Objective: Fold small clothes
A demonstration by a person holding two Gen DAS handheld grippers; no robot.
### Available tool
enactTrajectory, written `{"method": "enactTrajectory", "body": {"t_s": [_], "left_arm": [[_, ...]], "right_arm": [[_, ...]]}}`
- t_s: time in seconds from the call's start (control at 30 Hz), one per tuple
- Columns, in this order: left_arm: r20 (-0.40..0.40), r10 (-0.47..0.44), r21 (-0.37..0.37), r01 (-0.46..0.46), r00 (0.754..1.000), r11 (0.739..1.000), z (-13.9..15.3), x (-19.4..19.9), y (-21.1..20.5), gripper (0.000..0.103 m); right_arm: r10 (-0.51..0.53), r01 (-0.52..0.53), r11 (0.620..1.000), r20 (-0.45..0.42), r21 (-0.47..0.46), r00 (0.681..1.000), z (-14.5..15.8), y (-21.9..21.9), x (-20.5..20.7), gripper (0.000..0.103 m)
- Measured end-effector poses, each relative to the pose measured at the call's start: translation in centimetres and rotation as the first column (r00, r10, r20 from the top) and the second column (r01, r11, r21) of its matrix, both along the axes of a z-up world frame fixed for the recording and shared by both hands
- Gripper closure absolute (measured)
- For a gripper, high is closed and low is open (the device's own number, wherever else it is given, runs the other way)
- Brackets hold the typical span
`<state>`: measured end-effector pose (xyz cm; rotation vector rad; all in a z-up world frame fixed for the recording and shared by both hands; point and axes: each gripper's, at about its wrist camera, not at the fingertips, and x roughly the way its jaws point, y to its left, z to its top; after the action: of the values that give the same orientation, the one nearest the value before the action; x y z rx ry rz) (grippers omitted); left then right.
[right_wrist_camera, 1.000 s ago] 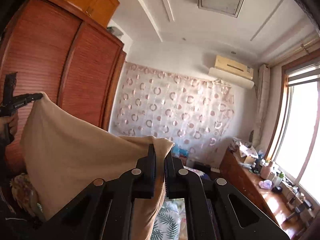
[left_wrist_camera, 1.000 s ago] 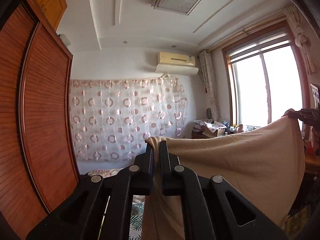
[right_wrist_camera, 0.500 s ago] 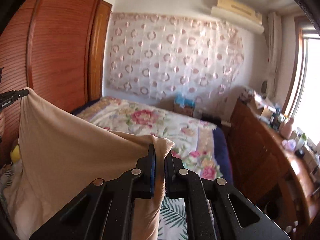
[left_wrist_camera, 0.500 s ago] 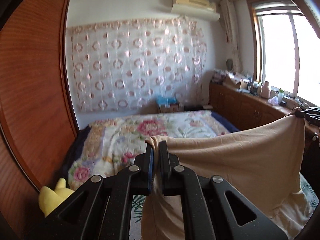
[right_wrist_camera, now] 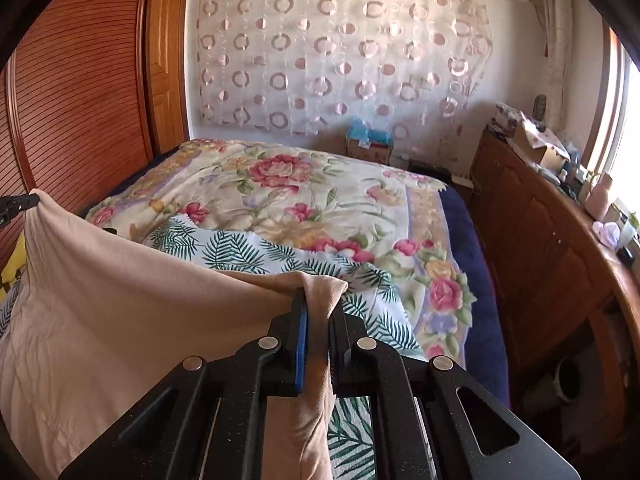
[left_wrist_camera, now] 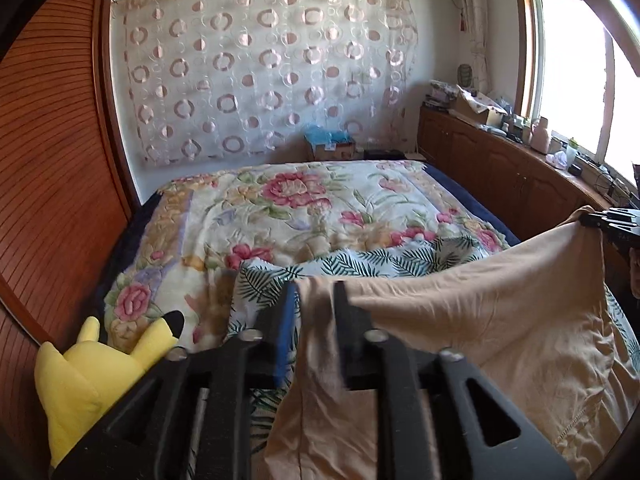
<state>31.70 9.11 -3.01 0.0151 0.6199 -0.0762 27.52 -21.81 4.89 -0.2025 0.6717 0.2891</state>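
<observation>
A beige garment [left_wrist_camera: 480, 332] hangs stretched between my two grippers, low over the leaf-print sheet [left_wrist_camera: 360, 264]. My left gripper [left_wrist_camera: 316, 300] has its jaws slightly apart with one corner of the cloth between them. My right gripper [right_wrist_camera: 318, 308] is shut on the other corner. In the right wrist view the garment [right_wrist_camera: 120, 300] spreads to the left, up to the left gripper's tip [right_wrist_camera: 20, 202]. In the left wrist view the right gripper's tip [left_wrist_camera: 600, 220] holds the far corner at the right edge.
A floral quilt [left_wrist_camera: 300, 208] covers the bed. A yellow plush toy [left_wrist_camera: 92, 368] lies at the left by the wooden wardrobe [left_wrist_camera: 48, 160]. A wooden cabinet [right_wrist_camera: 560, 240] with clutter runs under the window on the right. A box [right_wrist_camera: 368, 144] stands by the curtained wall.
Both grippers have tilted down from the ceiling toward the bed and lowered the garment onto it. The left jaws have parted a little.
</observation>
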Motion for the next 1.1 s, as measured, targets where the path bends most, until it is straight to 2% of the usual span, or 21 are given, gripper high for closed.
{"method": "enactTrajectory", "body": {"t_s": [0.03, 0.1, 0.17, 0.2, 0.23, 0.43, 0.73, 0.93, 1.1], "left_arm": [[0.003, -0.003, 0.004, 0.003, 1.0, 1.0, 0.1, -0.5, 0.1, 0.06], [-0.012, -0.02, -0.004, 0.02, 1.0, 1.0, 0.0, -1.3, 0.0, 0.05], [-0.038, -0.032, -0.02, 0.032, 0.999, 0.999, -0.4, -2.1, 0.0, 0.032], [-0.044, -0.035, -0.02, 0.034, 0.998, 0.999, -0.5, -2.6, -0.1, 0.029], [-0.044, -0.035, -0.014, 0.035, 0.998, 0.999, -0.6, -3.4, -0.2, 0.027], [-0.061, -0.041, -0.003, 0.041, 0.997, 0.999, -0.6, -7.0, -0.7, 0.027], [-0.128, -0.071, -0.062, 0.063, 0.989, 0.996, -2.0, -12.1, -2.5, 0.027], [-0.192, -0.101, -0.088, 0.086, 0.976, 0.992, -4.2, -13.3, -3.9, 0.025], [-0.258, -0.114, -0.084, 0.095, 0.959, 0.992, -6.3, -13.2, -4.6, 0.024]], "right_arm": [[0.012, -0.012, 1.0, -0.008, -0.005, 1.0, 0.1, 0.2, -0.3, 0.089], [0.014, -0.014, 1.0, -0.009, -0.025, 1.0, -0.8, 0.3, -0.2, 0.083], [0.013, -0.013, 1.0, -0.019, -0.02, 1.0, -0.7, 0.1, -1.0, 0.073], [0.008, -0.009, 1.0, -0.021, -0.018, 1.0, -1.0, 0.1, -1.2, 0.061], [0.005, -0.005, 1.0, -0.02, -0.017, 1.0, -1.0, 0.0, -1.6, 0.055], [-0.006, 0.006, 1.0, -0.04, 0.009, 0.999, -1.8, -0.7, -4.6, 0.055], [-0.019, 0.028, 0.997, -0.126, 0.077, 0.992, -3.3, -2.4, -10.1, 0.055], [-0.029, 0.052, 0.993, -0.202, 0.11, 0.979, -4.9, -3.6, -11.6, 0.055], [-0.04, 0.066, 0.992, -0.222, 0.112, 0.974, -5.4, -4.0, -10.7, 0.055]]}}
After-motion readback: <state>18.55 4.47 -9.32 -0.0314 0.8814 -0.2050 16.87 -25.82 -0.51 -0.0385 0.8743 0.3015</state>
